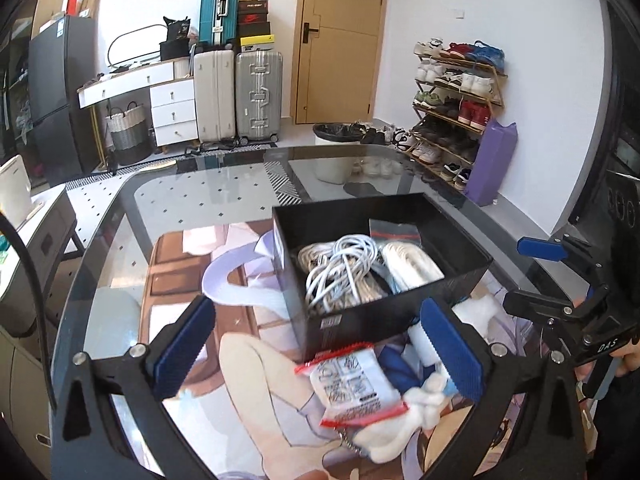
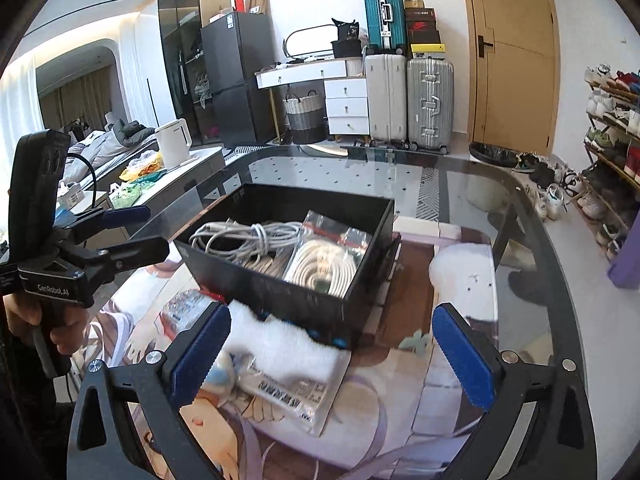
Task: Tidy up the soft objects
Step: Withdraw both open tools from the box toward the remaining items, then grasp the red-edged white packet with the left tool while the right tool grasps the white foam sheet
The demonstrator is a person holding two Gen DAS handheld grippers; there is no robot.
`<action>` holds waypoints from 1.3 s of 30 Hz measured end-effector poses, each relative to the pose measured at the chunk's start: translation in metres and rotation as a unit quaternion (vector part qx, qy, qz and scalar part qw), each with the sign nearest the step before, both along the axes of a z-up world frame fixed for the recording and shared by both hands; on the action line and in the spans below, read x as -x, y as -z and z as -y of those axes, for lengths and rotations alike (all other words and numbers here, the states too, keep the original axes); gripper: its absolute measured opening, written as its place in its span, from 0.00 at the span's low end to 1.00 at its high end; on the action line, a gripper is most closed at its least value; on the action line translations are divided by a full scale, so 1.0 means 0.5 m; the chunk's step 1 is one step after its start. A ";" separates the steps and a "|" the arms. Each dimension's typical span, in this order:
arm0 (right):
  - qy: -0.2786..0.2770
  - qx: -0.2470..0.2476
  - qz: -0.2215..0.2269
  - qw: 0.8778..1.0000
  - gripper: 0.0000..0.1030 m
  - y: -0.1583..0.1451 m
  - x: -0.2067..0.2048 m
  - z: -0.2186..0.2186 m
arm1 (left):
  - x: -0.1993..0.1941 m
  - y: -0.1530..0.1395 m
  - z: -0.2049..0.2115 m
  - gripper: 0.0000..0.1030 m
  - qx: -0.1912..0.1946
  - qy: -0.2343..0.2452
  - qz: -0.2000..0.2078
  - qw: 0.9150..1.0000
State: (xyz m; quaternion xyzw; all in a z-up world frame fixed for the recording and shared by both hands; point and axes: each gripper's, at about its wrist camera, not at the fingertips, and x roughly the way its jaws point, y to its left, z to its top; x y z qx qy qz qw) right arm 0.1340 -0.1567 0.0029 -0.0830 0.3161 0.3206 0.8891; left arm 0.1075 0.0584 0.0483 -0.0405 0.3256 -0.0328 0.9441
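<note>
At six o'clock of the box [image 1: 384, 272], both claws, left [image 1: 320, 344] and right [image 2: 332, 356], gape wide and empty over a slippery bagged pouch [image 1: 352, 384] and limp white socks [image 2: 280, 340], light things best pinched mid-body

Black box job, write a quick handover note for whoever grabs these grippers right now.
Left gripper: open, empty. Right gripper: open, empty.
Black box on the glass table already holds coiled white cables and small bags.
Still outside, in front of the box: a red-edged packet, white plush and a labelled clear bag.
Left: put these into the box.
</note>
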 end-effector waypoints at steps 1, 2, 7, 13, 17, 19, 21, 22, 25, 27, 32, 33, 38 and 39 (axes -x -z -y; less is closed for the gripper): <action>0.001 0.003 0.000 1.000 0.99 0.001 0.002 0.000 | 0.003 0.003 0.001 1.00 0.000 -0.002 -0.001 1.000; 0.002 0.002 -0.001 1.000 0.99 0.003 0.004 0.001 | 0.005 0.005 0.000 1.00 0.000 -0.003 -0.001 1.000; 0.000 0.004 -0.014 1.000 0.99 0.011 -0.001 -0.002 | 0.015 0.017 0.007 1.00 -0.012 -0.006 -0.007 1.000; -0.005 0.013 -0.023 1.000 0.99 0.024 -0.001 -0.010 | 0.018 0.037 0.016 1.00 -0.017 -0.003 -0.018 1.000; -0.007 0.023 -0.032 0.999 0.99 0.038 -0.005 -0.018 | 0.014 0.051 0.022 1.00 -0.023 0.003 -0.031 0.999; -0.010 0.028 -0.035 0.999 0.99 0.045 -0.006 -0.023 | 0.012 0.057 0.024 1.00 -0.026 0.004 -0.037 0.999; -0.012 0.032 -0.037 0.999 0.99 0.049 -0.006 -0.027 | 0.010 0.062 0.025 1.00 -0.023 0.009 -0.044 0.999; -0.013 0.034 -0.038 0.999 0.99 0.052 -0.006 -0.029 | 0.009 0.064 0.026 1.00 -0.024 0.009 -0.047 0.999; -0.014 0.043 -0.039 0.998 0.99 0.061 -0.007 -0.035 | 0.006 0.071 0.028 1.00 -0.026 0.013 -0.056 0.998; -0.014 0.049 -0.042 0.998 0.99 0.068 -0.008 -0.040 | 0.005 0.074 0.031 1.00 -0.026 0.016 -0.062 0.998; -0.012 0.059 -0.048 0.997 0.99 0.081 -0.012 -0.047 | 0.002 0.086 0.040 1.00 -0.030 0.023 -0.073 0.997; -0.012 0.060 -0.048 0.997 0.99 0.084 -0.012 -0.048 | 0.001 0.089 0.041 1.00 -0.031 0.022 -0.076 0.996; -0.010 0.060 -0.050 0.997 0.99 0.092 -0.014 -0.052 | -0.005 0.101 0.038 1.00 -0.014 0.020 -0.092 0.995; -0.010 0.059 -0.050 0.997 0.99 0.093 -0.014 -0.053 | -0.007 0.104 0.038 1.00 -0.010 0.019 -0.096 0.995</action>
